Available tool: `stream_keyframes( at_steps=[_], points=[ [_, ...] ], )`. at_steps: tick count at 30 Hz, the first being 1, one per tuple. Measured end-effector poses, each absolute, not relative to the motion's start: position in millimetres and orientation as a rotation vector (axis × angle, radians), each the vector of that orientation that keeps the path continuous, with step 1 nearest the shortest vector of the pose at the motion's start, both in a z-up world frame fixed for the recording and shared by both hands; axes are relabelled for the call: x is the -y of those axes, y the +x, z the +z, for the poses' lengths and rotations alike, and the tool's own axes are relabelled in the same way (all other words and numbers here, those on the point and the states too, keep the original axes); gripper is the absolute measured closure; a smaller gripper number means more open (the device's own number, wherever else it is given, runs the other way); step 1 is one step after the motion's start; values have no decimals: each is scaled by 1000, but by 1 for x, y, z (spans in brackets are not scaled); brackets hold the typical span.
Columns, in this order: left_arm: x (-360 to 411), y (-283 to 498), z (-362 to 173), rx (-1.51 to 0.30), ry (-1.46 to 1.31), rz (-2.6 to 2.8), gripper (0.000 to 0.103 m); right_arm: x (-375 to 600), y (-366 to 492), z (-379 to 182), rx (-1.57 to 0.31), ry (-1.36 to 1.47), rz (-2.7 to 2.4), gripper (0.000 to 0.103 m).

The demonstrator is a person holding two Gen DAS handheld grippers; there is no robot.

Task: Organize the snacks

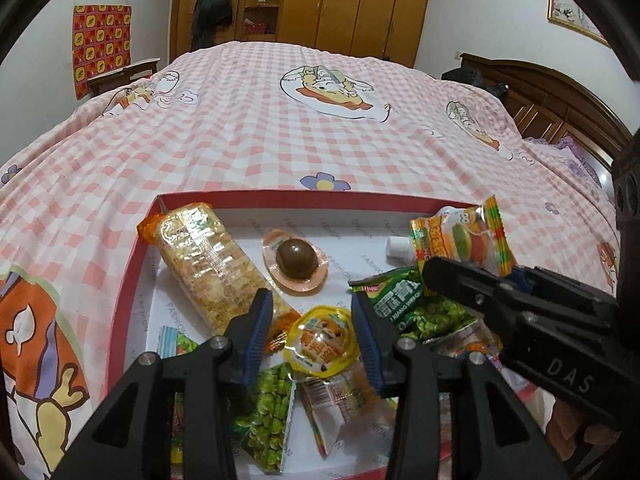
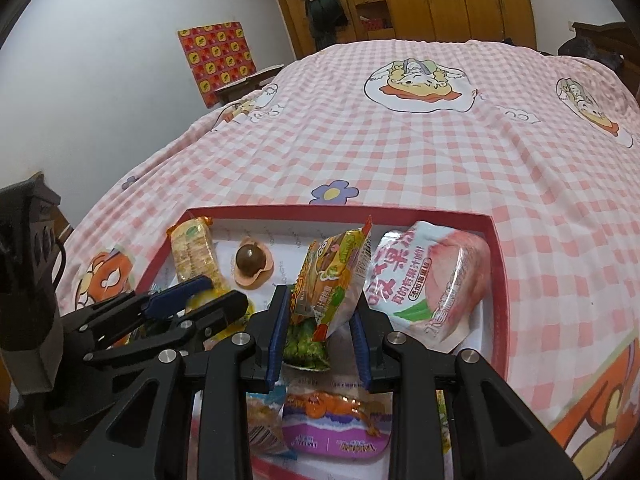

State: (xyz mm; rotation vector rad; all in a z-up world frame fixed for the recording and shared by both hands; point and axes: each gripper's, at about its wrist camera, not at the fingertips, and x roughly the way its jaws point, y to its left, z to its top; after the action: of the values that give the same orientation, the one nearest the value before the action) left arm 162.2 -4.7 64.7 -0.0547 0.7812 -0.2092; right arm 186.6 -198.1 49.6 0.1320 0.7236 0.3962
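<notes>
Over the red box (image 1: 132,276) on the bed, my right tongs (image 2: 320,320) grip the burger-print packet (image 2: 336,276) upright, while my left tongs (image 1: 314,334) stand open astride the yellow jelly cup (image 1: 320,340), nearer of the two to it.

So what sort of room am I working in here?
A bedroom, most likely: the red-rimmed snack box sits on a bed under a pink checked cartoon-print bedspread, with a dark wooden headboard to one side and tall wooden wardrobes along the far wall.
</notes>
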Motion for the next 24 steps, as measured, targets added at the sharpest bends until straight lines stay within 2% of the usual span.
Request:
stream_keyframes(
  at_steps=[3, 7, 14, 18, 24],
  points=[
    [5, 161, 66, -782, -52, -204, 53, 199, 189, 50, -720, 144, 393, 71],
    [4, 158, 70, -783, -54, -199, 49, 201, 188, 52, -706, 145, 381, 55],
    [3, 147, 80, -777, -57, -200, 35, 205, 178, 62, -686, 147, 374, 50],
    [3, 138, 85, -777, -54, -190, 28, 207, 168, 67, -675, 144, 376, 37],
    [-2, 122, 89, -774, -48, -149, 26, 210, 151, 72, -658, 154, 375, 35]
  ],
)
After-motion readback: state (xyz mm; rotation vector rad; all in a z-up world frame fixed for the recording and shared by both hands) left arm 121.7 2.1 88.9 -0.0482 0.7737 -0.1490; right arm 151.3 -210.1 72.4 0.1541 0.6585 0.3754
